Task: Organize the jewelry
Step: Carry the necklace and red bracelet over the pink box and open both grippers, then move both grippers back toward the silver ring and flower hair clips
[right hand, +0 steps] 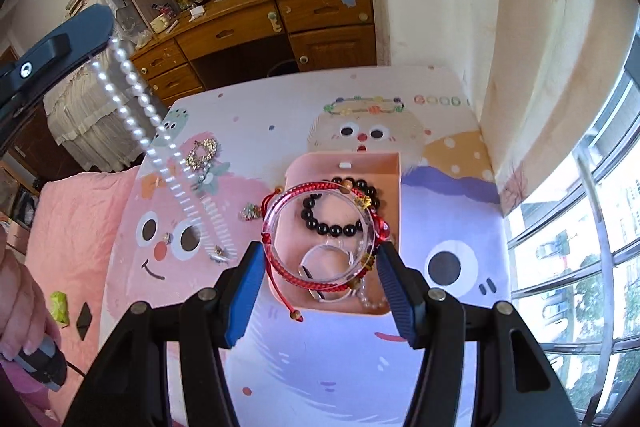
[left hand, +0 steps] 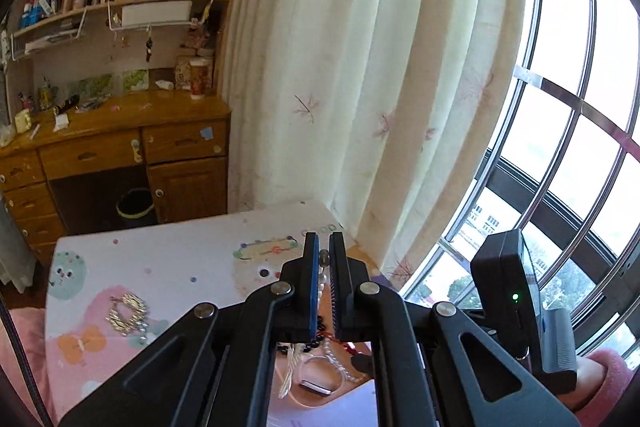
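Observation:
My left gripper (left hand: 324, 259) is shut on a pearl necklace (left hand: 321, 281) and holds it in the air; in the right wrist view the left gripper (right hand: 105, 34) is at the upper left and the necklace (right hand: 134, 99) hangs from it down to the mat. My right gripper (right hand: 322, 281) is open, its jaws on either side of a clear bangle (right hand: 280, 227) and a red cord bracelet (right hand: 276, 269) lying in a pink box (right hand: 394, 187). The box also holds a black bead bracelet (right hand: 340, 227). A gold brooch (right hand: 202, 151) lies on the mat, also seen in the left wrist view (left hand: 127, 313).
A cartoon-print mat (right hand: 448, 211) covers the small table. Small earrings (right hand: 219, 254) and a bead charm (right hand: 250, 213) lie loose left of the box. A pink bedcover (right hand: 76, 227) is at the left, a curtain (right hand: 532, 67) and window at the right, a wooden desk (right hand: 256, 23) behind.

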Demonstrator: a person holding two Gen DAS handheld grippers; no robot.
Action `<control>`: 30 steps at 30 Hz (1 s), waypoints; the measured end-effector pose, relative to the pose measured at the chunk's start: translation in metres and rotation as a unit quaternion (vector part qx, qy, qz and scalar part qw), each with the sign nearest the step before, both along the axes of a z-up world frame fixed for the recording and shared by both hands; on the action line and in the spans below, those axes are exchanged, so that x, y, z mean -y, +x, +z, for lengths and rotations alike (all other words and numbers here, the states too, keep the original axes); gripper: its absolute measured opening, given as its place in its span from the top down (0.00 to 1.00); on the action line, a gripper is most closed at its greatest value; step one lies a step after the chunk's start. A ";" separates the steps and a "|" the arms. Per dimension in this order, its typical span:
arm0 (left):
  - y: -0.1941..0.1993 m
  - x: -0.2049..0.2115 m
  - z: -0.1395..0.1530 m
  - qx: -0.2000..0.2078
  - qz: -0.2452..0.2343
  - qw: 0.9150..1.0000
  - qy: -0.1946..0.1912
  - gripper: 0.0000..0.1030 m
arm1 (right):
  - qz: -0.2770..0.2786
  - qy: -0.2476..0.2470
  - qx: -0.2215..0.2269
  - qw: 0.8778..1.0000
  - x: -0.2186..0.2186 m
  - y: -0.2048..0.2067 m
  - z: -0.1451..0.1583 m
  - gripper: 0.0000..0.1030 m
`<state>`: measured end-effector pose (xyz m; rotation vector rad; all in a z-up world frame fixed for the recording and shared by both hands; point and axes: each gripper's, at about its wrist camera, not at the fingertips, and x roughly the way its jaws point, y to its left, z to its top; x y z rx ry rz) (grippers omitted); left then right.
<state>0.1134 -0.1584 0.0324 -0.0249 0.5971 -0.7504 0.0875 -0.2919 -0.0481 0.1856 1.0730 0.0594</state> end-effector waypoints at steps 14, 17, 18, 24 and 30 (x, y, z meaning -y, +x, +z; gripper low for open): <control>0.020 0.045 -0.053 -0.057 0.007 0.994 0.092 0.74 | 0.026 0.050 -0.053 0.997 0.022 0.013 -0.055 0.43; 0.026 0.048 -0.057 -0.074 0.015 0.992 0.105 0.62 | 0.030 0.033 -0.065 0.997 0.024 0.017 -0.061 0.43; 0.028 0.048 -0.058 -0.079 0.020 0.991 0.110 0.54 | 0.030 0.033 -0.072 0.996 0.026 0.018 -0.064 0.43; 0.035 0.040 -0.064 -0.095 0.044 0.986 0.127 0.35 | 0.014 0.044 -0.091 0.995 0.038 0.023 -0.069 0.40; 0.039 0.019 -0.082 -0.133 0.072 0.977 0.153 0.26 | -0.027 0.072 -0.105 0.991 0.050 0.022 -0.075 0.39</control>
